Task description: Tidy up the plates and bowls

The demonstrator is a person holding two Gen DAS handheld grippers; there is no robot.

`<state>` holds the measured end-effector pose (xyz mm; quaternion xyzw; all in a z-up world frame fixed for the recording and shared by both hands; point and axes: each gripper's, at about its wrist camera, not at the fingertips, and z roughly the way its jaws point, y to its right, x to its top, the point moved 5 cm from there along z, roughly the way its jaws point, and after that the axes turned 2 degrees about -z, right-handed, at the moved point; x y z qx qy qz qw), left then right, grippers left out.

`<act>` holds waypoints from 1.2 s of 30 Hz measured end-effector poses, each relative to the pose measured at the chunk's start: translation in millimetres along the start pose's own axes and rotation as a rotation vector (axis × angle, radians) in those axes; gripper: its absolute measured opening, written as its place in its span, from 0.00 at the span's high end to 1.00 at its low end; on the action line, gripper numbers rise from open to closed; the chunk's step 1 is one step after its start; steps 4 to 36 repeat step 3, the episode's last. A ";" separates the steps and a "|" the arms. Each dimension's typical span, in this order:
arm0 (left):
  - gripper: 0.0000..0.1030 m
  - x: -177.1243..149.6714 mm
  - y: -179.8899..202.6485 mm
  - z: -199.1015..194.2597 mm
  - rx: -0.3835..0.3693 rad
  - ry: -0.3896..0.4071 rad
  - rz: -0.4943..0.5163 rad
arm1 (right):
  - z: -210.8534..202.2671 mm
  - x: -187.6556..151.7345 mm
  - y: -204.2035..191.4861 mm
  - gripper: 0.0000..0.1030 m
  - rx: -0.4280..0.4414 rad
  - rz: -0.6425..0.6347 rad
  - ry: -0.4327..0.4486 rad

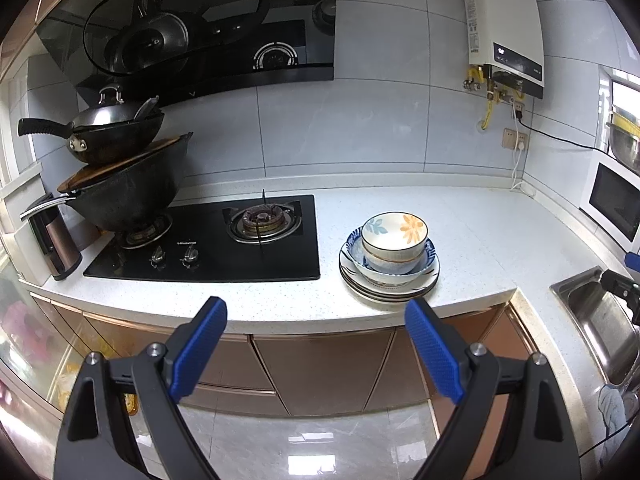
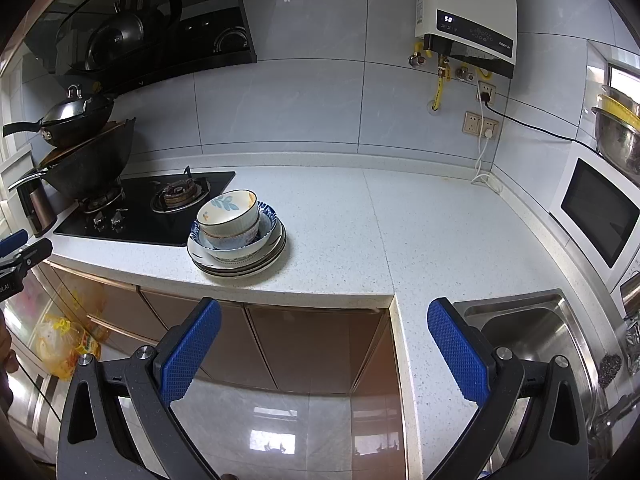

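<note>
A stack of dishes stands on the white counter just right of the stove: a white flower-print bowl on top, a blue-patterned bowl under it, and several plates at the bottom. The stack also shows in the right wrist view, with the flower bowl above the plates. My left gripper is open and empty, held in front of the counter edge, short of the stack. My right gripper is open and empty, in front of the counter corner, to the stack's right.
A black gas stove lies left of the stack, with stacked woks on its left burner and a kettle beside it. A steel sink is at the right, a microwave behind it. Brown cabinets lie below.
</note>
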<state>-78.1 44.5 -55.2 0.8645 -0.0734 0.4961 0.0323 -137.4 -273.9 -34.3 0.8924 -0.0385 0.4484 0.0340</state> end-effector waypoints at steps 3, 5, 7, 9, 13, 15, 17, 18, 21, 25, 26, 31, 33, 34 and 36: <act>0.12 0.9 -1.2 -0.6 0.000 0.001 -0.003 | -1.2 -0.2 1.6 0.01 -0.002 0.002 0.001; 0.12 0.9 -1.2 -0.6 0.000 0.001 -0.003 | -1.2 -0.2 1.6 0.01 -0.002 0.002 0.001; 0.12 0.9 -1.2 -0.6 0.000 0.001 -0.003 | -1.2 -0.2 1.6 0.01 -0.002 0.002 0.001; 0.12 0.9 -1.2 -0.6 0.000 0.001 -0.003 | -1.2 -0.2 1.6 0.01 -0.002 0.002 0.001; 0.12 0.9 -1.2 -0.6 0.000 0.001 -0.003 | -1.2 -0.2 1.6 0.01 -0.002 0.002 0.001; 0.12 0.9 -1.2 -0.6 0.000 0.001 -0.003 | -1.2 -0.2 1.6 0.01 -0.002 0.002 0.001; 0.12 0.9 -1.2 -0.6 0.000 0.001 -0.003 | -1.2 -0.2 1.6 0.01 -0.002 0.002 0.001; 0.12 0.9 -1.2 -0.6 0.000 0.001 -0.003 | -1.2 -0.2 1.6 0.01 -0.002 0.002 0.001; 0.12 0.9 -1.2 -0.6 0.000 0.001 -0.003 | -1.2 -0.2 1.6 0.01 -0.002 0.002 0.001; 0.12 0.9 -1.2 -0.6 0.000 0.001 -0.003 | -1.2 -0.2 1.6 0.01 -0.002 0.002 0.001; 0.12 0.9 -1.2 -0.6 0.000 0.001 -0.003 | -1.2 -0.2 1.6 0.01 -0.002 0.002 0.001; 0.12 0.9 -1.2 -0.6 0.000 0.001 -0.003 | -1.2 -0.2 1.6 0.01 -0.002 0.002 0.001; 0.12 0.9 -1.2 -0.6 0.000 0.001 -0.003 | -1.2 -0.2 1.6 0.01 -0.002 0.002 0.001; 0.12 0.9 -1.2 -0.6 0.000 0.001 -0.003 | -1.2 -0.2 1.6 0.01 -0.002 0.002 0.001; 0.12 0.9 -1.2 -0.6 0.000 0.001 -0.003 | -1.2 -0.2 1.6 0.01 -0.002 0.002 0.001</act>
